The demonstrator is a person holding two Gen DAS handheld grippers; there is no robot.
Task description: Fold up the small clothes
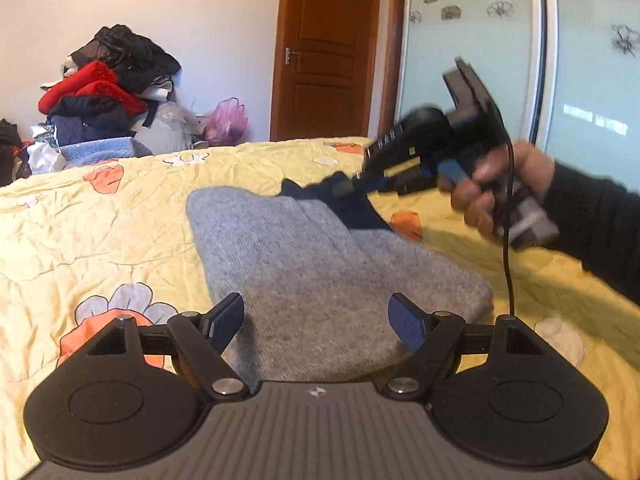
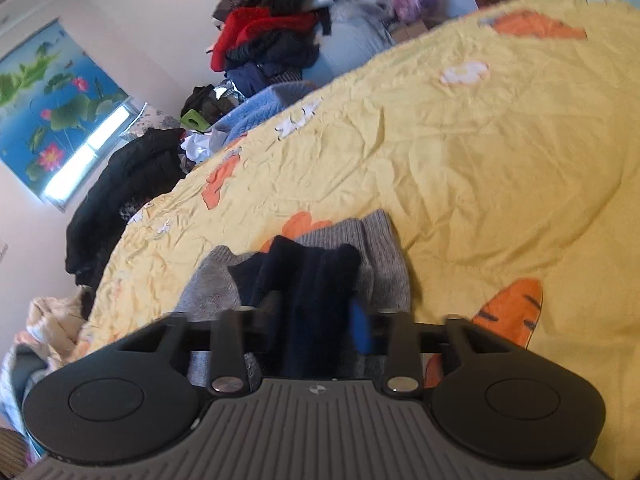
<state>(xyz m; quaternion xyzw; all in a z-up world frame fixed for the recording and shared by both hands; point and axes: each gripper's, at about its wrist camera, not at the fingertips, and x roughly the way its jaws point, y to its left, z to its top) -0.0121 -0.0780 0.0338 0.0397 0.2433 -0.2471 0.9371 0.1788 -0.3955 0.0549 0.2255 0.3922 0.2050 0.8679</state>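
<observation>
A grey knit garment [image 1: 300, 248] lies flat on the yellow quilt [image 1: 120, 232], stretching away from me. At its far end a dark navy piece of cloth [image 1: 360, 212] is lifted off the bed. Whether the navy piece is joined to the grey one I cannot tell. My left gripper [image 1: 318, 312] is open, its blue pads apart over the garment's near end with nothing pinched. My right gripper [image 1: 352, 188], held by a hand [image 1: 492, 192] in a black sleeve, is shut on the navy cloth. In the right wrist view the navy cloth [image 2: 316, 272] is bunched in my right gripper [image 2: 316, 314], with grey knit [image 2: 380, 248] beneath.
The quilt [image 2: 480, 140] carries orange carrot and flower prints. A heap of clothes [image 1: 104, 88] and a pink bag [image 1: 226, 120] stand beyond the bed's far edge. A brown door [image 1: 324, 52] and a pale wardrobe front [image 1: 480, 40] are behind. A black cable [image 1: 508, 248] hangs from the right gripper.
</observation>
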